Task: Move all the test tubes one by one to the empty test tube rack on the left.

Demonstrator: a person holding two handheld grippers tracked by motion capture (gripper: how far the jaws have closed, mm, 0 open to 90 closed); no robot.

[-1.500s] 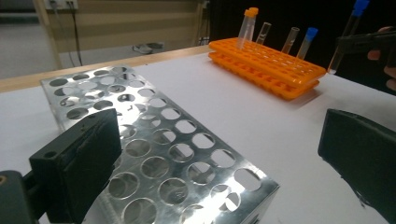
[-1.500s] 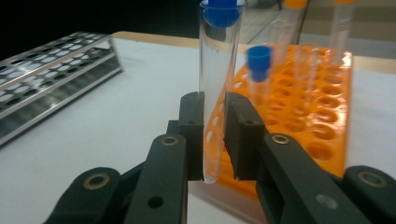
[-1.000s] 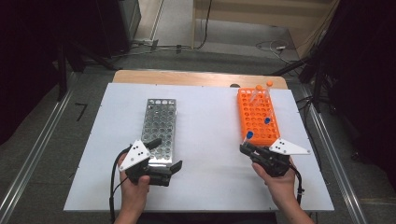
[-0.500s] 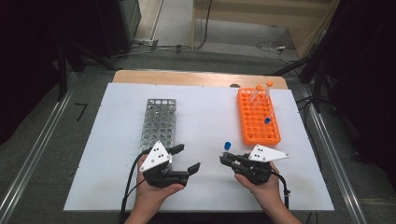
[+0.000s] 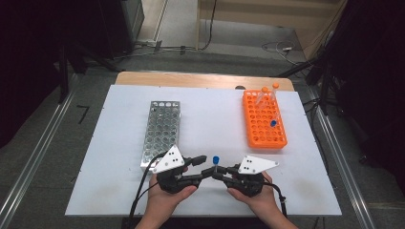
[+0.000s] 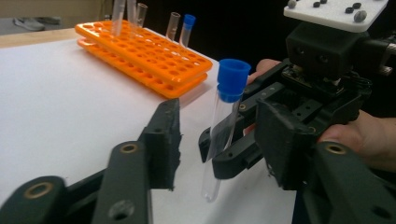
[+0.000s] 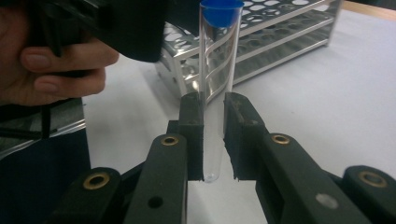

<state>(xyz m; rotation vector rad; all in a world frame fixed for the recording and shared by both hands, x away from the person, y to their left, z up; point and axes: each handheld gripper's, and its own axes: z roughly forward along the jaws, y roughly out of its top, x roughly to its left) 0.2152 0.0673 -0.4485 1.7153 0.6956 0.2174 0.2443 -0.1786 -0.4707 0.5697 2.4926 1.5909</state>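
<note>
I am mid hand-over: my right gripper [image 7: 214, 140] pinches the clear blue-capped plastic test tube [image 7: 215, 70] upright, low centre of the high view, above the white worktop [image 5: 119, 143]. My left gripper [image 6: 224, 144] has its fingers spread around it. I judge they must close next, then carry it to the silver metal rack [image 5: 161, 131]. The left gripper view shows the gap beside the tube; the high view hides it.

No legible text, label, brand or number is appearing on any surface; fine print, if present, is possibly too blurred.
</note>
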